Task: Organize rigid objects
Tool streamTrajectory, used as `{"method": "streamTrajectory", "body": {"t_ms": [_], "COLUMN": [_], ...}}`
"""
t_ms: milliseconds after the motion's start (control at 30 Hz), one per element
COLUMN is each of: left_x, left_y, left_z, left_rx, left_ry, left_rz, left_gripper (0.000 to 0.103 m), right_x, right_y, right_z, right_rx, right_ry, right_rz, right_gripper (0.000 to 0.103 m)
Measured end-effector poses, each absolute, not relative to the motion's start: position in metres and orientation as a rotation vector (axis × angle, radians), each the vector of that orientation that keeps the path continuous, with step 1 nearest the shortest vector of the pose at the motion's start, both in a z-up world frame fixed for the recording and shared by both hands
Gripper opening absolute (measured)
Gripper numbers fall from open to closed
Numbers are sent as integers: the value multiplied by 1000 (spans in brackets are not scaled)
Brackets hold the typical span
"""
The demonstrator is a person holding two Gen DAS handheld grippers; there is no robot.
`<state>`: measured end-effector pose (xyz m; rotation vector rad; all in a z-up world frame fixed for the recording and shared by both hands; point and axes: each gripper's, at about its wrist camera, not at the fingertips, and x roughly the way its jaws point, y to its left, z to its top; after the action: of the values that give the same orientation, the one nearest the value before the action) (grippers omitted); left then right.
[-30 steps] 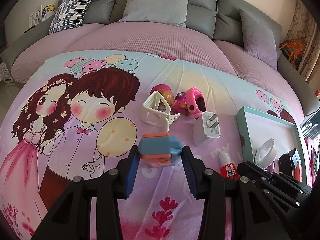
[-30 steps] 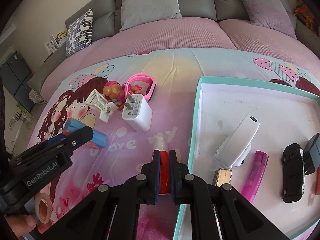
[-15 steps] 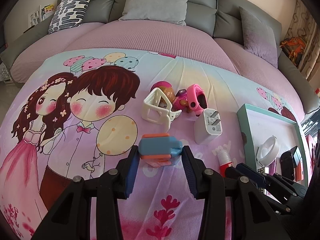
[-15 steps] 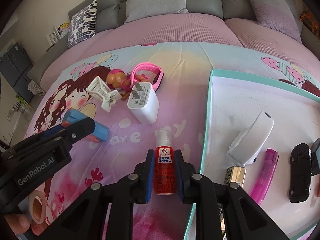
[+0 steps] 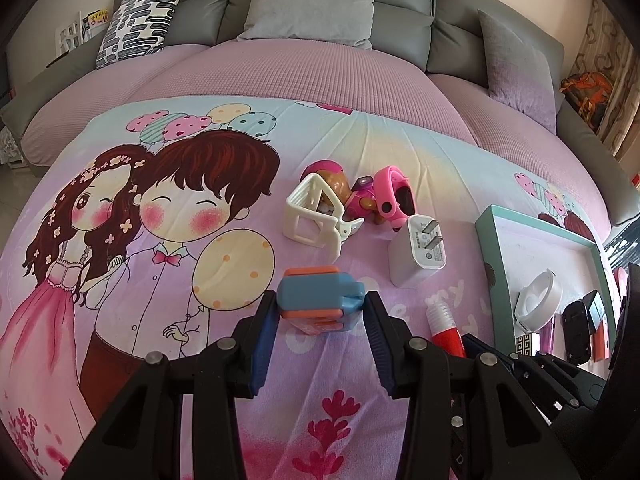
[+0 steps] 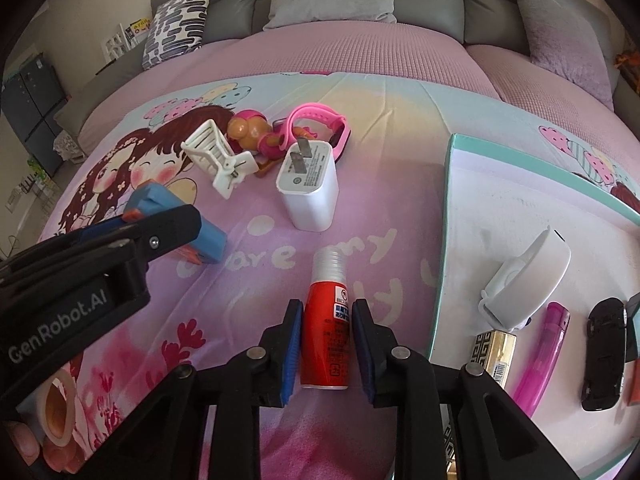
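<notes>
The right gripper (image 6: 326,314) has just been opening; the red bottle (image 6: 326,332) lies on the bedsheet (image 6: 380,176) between its parted pads, beside the teal tray (image 6: 450,184). The left gripper (image 5: 320,312) clamps a blue-orange block (image 5: 318,300)

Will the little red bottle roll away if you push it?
Probably: the red bottle looks round and lies flat on the soft sheet, so a sideways nudge could roll it. It looks small, likely light, and its smooth label might slip.

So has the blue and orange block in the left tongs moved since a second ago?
No. The blue and orange block sits between the left tongs, at the same spot beside the cream balloon print.
</notes>
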<state>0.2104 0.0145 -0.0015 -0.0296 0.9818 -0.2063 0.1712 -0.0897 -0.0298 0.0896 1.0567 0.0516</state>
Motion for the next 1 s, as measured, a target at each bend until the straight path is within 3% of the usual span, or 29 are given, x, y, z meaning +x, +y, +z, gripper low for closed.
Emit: {"method": "streamTrajectory", "body": {"t_ms": [533,1000], "left_x": [211,190], "left_y": [17,-5], "left_z": [4,61], "left_rx": [-47,-50], "left_ry": [959,765], "left_rz": [-204,-291], "left_gripper": [45,45], "right_x": [169,153], "right_y": [-91,-136], "right_z": [-18,30], "right_rx": [77,215], "right_ry": [1011,874], "right_rz": [37,-9], "right_gripper": [26,26]}}
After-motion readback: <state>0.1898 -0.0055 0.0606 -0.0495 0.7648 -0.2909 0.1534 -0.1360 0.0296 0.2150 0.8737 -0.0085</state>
